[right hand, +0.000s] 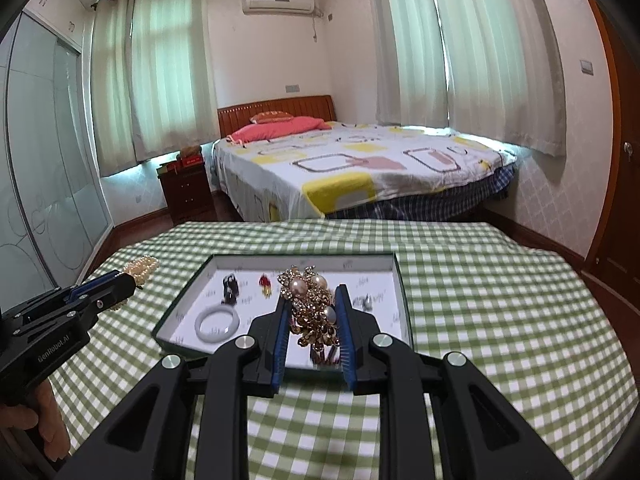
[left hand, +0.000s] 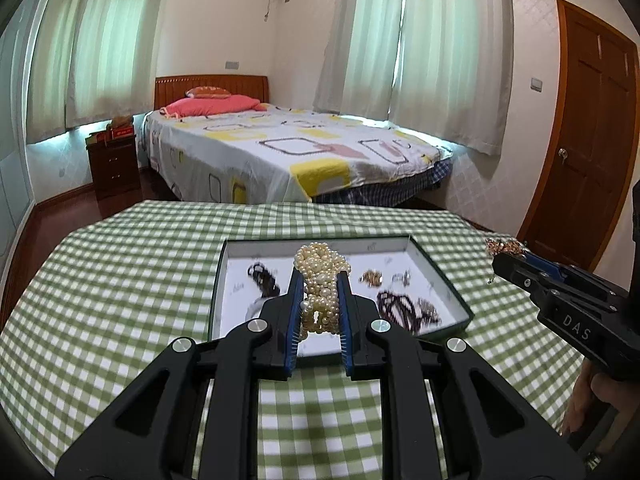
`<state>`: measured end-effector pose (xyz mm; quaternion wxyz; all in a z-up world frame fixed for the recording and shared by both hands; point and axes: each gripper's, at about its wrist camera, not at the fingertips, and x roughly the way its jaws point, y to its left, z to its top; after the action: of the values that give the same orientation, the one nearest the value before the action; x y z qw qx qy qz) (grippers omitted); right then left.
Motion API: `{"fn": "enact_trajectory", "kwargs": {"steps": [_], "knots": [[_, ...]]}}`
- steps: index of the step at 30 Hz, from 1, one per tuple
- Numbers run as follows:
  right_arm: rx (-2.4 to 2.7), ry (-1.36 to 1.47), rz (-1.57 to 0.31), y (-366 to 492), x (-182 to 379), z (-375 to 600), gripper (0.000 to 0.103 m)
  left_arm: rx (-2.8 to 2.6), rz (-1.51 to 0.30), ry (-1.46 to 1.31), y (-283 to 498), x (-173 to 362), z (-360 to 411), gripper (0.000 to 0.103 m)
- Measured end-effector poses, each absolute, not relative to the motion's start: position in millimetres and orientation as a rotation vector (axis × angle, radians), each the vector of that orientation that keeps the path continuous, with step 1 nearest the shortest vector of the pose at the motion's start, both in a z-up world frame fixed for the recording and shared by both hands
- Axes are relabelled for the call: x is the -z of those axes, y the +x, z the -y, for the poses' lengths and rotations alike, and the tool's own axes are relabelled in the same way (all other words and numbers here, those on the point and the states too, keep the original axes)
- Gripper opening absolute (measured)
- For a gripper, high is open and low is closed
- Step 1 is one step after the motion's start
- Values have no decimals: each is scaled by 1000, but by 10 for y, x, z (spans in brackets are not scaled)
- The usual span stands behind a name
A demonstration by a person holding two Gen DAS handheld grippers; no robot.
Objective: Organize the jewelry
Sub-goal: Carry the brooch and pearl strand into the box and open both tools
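My left gripper (left hand: 320,280) is shut on a cream pearl bracelet (left hand: 321,280) and holds it above the near part of a shallow green-edged tray (left hand: 440,268) with a white floor. My right gripper (right hand: 312,294) is shut on a gold beaded piece with pearls (right hand: 310,300), also above the tray (right hand: 398,280). In the tray lie a white bangle (right hand: 217,322), a small black piece (right hand: 230,286), a red piece (right hand: 265,282), dark beads (left hand: 396,308) and small gold and silver bits (left hand: 372,278). Each gripper shows in the other's view: the right one (left hand: 505,249), the left one (right hand: 138,274).
The tray sits on a table under a green-and-white checked cloth (left hand: 120,280). Beyond the table stand a bed (left hand: 288,152), a dark nightstand (left hand: 114,164) and a wooden door (left hand: 592,136). A hand (right hand: 40,412) holds the left gripper's handle.
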<state>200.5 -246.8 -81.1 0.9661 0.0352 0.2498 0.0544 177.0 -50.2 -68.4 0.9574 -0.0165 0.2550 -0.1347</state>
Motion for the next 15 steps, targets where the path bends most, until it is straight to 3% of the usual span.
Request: {"fn": "enact_trajectory", "kwargs": {"steps": [15], "knots": [[-111, 58, -430, 2681, 581, 2552, 23, 289, -447, -36, 2604, 476, 812, 17]]}}
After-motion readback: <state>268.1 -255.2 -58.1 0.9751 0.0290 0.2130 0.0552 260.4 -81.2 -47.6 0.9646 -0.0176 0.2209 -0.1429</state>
